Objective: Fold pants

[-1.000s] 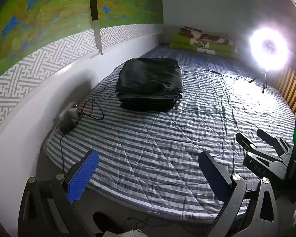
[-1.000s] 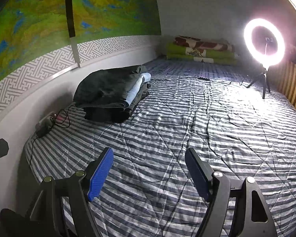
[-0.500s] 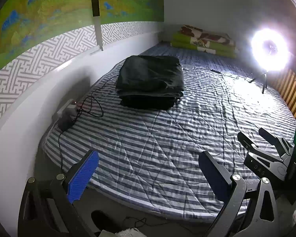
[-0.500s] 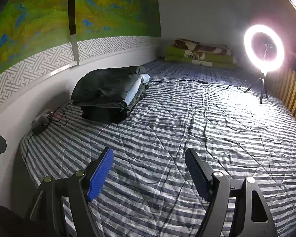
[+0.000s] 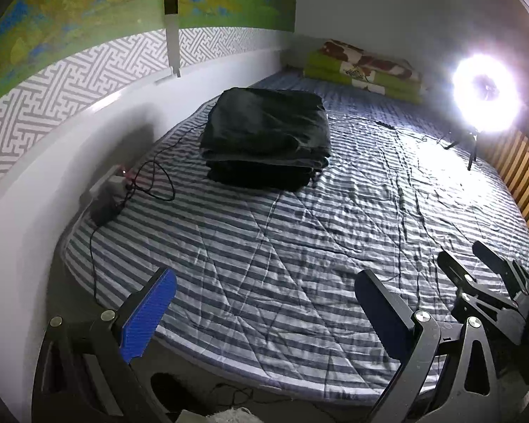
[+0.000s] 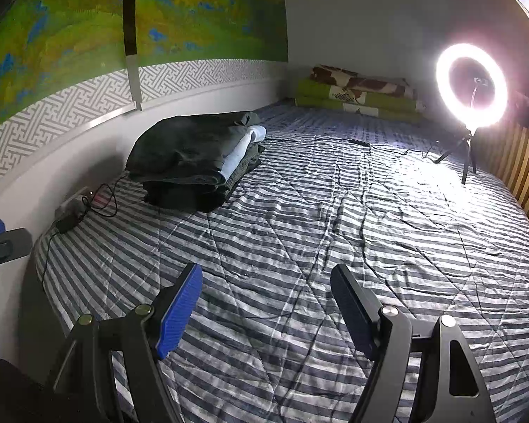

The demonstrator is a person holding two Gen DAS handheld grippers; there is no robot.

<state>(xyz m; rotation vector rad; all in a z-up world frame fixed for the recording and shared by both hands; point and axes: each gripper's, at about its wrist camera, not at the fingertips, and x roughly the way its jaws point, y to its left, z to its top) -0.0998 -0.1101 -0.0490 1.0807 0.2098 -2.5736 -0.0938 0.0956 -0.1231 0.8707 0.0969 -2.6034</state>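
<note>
Left gripper (image 5: 264, 303) wide open, holding nothing, right gripper (image 6: 266, 299) too, pile of folded pants (image 5: 266, 141) looks all dark from left, white layer (image 6: 245, 149) shows from right

bedspread (image 5: 264, 264): quilted striped cloth, creased | pants stack (image 5: 268, 141): dark matt cloth | fingers (image 6: 180, 310): ribbed blue pads
</note>
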